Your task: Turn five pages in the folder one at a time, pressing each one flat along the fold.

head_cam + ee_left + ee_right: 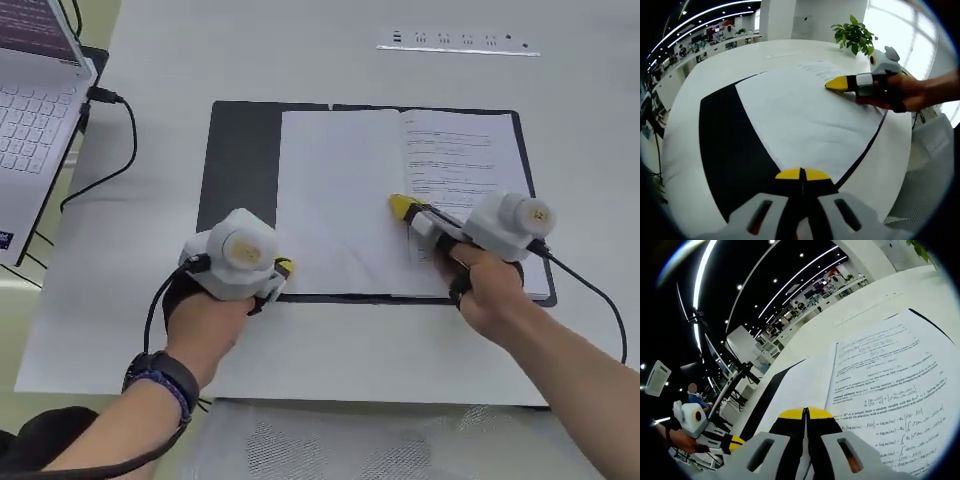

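Head view gave me the layout from the left: a laptop (30, 90) at the bench's (170, 60) left edge, then the folder (240, 160) lying open in the middle of the bench, its black inner cover bare on the left side. The left gripper (283, 268) sat at the folder's near edge, where the blank page (335, 200) met the cover. In the left gripper view its jaws were pressed together, with nothing between them that I could see.

The blank page lay to the right of the bare cover and reached the fold (403, 150). I could not tell whether it was fully flat there. The right gripper (400, 206) rested on the paper at the fold, about halfway along it. Its jaws were also closed on nothing, and the printed page (460, 150) ran on to the folder's right edge.

I judged the step in hand to be the pressing stroke along the fold. To do it well, I would have kept the right jaws together and the tip low, so its flat side and not its point bore on the paper. I would then have drawn it slowly along the fold toward each end with light, even pressure. The left gripper should have pinned the blank page's near edge, so that neither page nor folder slid. How many pages were already turned, I could not tell.
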`<state>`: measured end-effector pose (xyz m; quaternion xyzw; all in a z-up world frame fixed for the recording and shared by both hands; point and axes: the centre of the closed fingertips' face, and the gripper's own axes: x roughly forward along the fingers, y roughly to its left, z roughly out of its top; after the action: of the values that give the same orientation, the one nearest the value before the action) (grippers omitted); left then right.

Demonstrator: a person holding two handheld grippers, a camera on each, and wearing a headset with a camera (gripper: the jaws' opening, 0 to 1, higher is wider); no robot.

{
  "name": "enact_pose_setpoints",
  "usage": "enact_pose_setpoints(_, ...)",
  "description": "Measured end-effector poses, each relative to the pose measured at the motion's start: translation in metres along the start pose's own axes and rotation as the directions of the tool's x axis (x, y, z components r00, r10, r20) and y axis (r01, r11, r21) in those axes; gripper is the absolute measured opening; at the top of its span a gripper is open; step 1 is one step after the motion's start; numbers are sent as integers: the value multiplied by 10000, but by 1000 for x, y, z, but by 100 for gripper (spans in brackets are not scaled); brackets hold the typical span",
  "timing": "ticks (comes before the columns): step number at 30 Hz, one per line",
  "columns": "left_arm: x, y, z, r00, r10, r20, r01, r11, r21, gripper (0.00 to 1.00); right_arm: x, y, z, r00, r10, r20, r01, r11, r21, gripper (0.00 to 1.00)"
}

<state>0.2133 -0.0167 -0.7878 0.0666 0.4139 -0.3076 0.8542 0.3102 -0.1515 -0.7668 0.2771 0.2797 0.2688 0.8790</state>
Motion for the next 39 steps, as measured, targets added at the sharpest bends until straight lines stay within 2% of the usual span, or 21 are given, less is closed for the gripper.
enact_pose_setpoints(3,1,0,0,10000,12,-79,-12,10000,-43,0,4,5,4,9996,268,-100,-270,9995,-149,0)
enact_pose_setpoints(8,2,0,-1,10000,1,-56,-1,10000,-86,0,9,6,11,9993,325,-183,-332,9987,-398,0)
enact_pose_setpoints(15,4,0,-1,10000,-59,-69,58,9999,-122,0,18,-3,23,9998,85,169,-87,9999,124,0)
enact_pose_setpoints(24,5,1,-1,9999,-95,-33,94,9997,-228,0,34,-13,40,9990,-124,432,114,9997,231,0)
enact_pose_setpoints(27,6,1,-1,9999,-166,-9,165,9995,-263,0,42,-19,47,9975,-284,649,261,9990,350,0)
enact_pose_setpoints(30,6,0,0,10000,-35,11,35,9998,-176,0,48,-26,55,9936,-501,1014,406,9948,936,0)
enact_pose_setpoints(34,7,1,0,9999,117,53,-117,9999,-106,0,57,-32,62,9905,-629,1224,507,9937,1003,0)
enact_pose_setpoints(39,7,3,0,9999,-74,133,79,9993,-371,0,65,-36,68,9877,-792,1345,657,9926,1020,0)
